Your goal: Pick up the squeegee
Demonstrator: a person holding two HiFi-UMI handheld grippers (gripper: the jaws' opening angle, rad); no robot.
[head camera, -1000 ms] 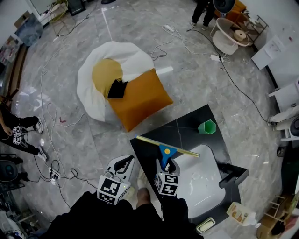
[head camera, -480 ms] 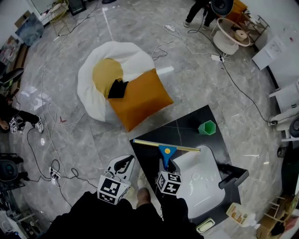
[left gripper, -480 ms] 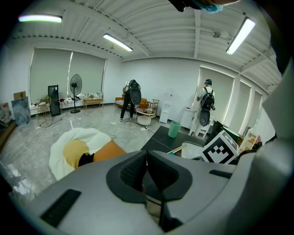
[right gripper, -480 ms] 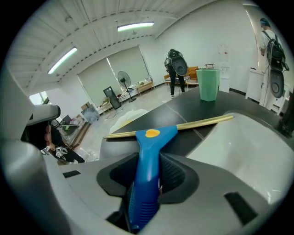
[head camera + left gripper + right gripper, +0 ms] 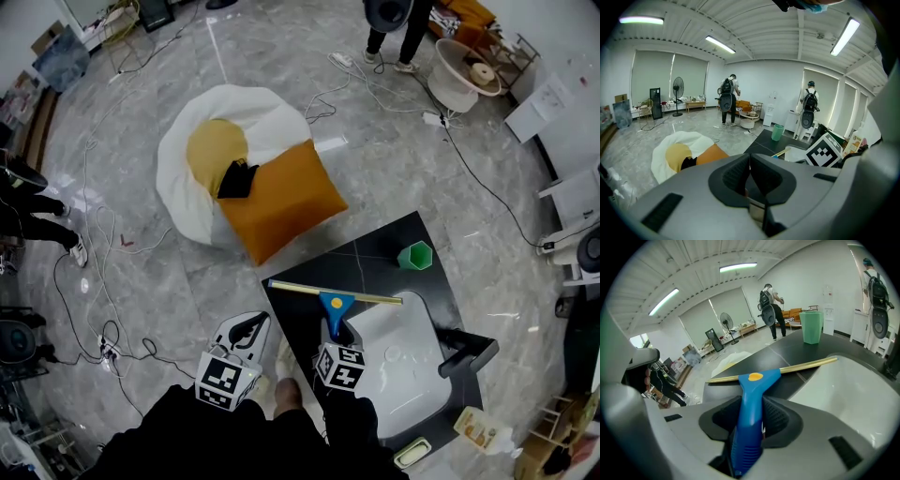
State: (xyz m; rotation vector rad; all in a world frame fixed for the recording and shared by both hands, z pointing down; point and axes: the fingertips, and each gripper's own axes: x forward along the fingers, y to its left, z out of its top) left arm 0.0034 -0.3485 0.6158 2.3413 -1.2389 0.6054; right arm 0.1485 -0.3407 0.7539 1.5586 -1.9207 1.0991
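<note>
Squeegee (image 5: 751, 385), ribbed blue handle: right gripper (image 5: 752, 420) jaws just closed on it; left gripper (image 5: 750, 177) jaws together.

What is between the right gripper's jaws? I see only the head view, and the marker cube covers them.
Observer: The right gripper view shows the right gripper closed on the squeegee. The pads press on both sides of its blue handle, and the jaws have just been closing.
Operator: Does the handle sit straight in the grip?
Observer: Yes. It runs along the jaws, with the yellow blade bar crosswise beyond their tips.
Operator: And is the left gripper holding anything?
Observer: No. In the left gripper view, the left gripper has its jaws together with nothing between them.
</note>
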